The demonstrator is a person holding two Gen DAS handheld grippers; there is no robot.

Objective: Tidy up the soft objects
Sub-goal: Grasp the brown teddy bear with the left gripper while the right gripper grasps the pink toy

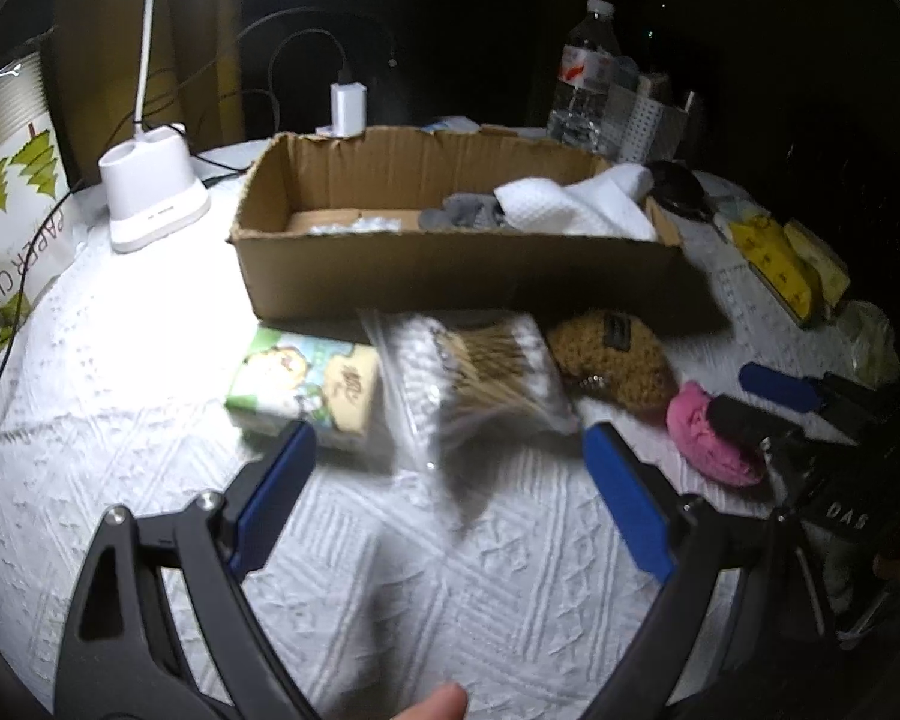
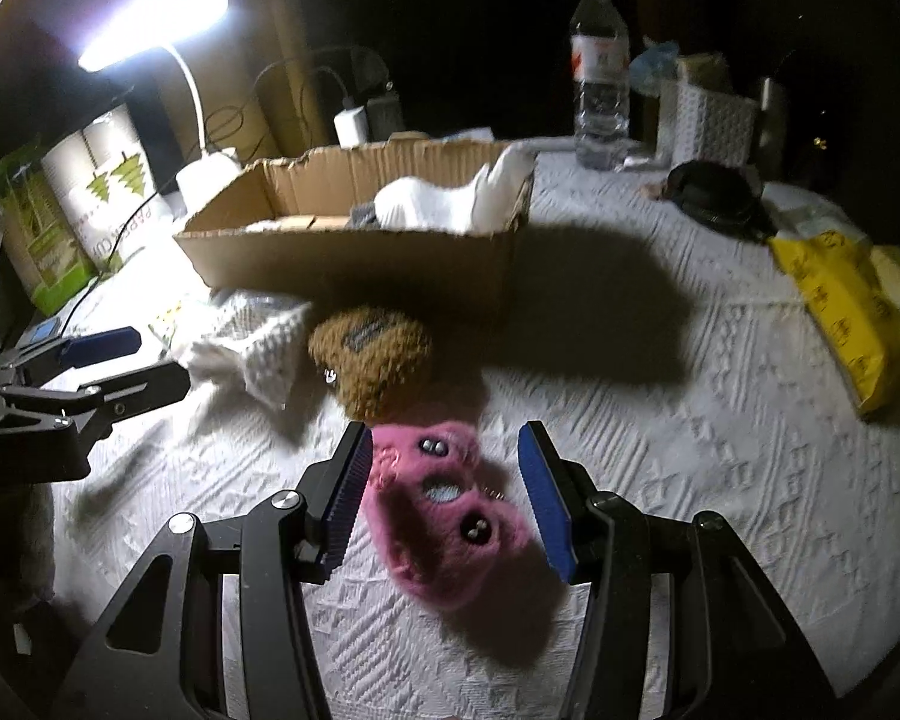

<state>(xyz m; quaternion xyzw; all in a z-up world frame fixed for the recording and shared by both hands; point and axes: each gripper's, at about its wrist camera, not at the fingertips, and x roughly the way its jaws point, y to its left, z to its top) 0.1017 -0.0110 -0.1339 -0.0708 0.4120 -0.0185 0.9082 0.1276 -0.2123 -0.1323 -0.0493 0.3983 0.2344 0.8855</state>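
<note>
Our right hand-held gripper [image 2: 447,495] straddles the pink plush [image 2: 450,516], pads not clenched. Our left hand-held gripper [image 1: 450,504] hangs released over the worktop [image 1: 450,600].

Pink fuzzy toy [image 2: 450,516], shiny silver eyes. Brown fuzzy toy [image 2: 378,360], dark patch on it. Brown cardboard box [image 1: 450,276]; white cloth [image 1: 576,204] and grey cloth [image 1: 465,216] inside. White tabletop cover [image 1: 480,588], bumpy diamond pattern. Claw pads [image 2: 540,498] blue, arms black. Yellow packet [image 2: 840,312]. White lamp [image 1: 150,198]. Tissue pack [image 1: 306,390], green with cartoon picture. Paper cup bag [image 1: 18,204], white with green trees.
</note>
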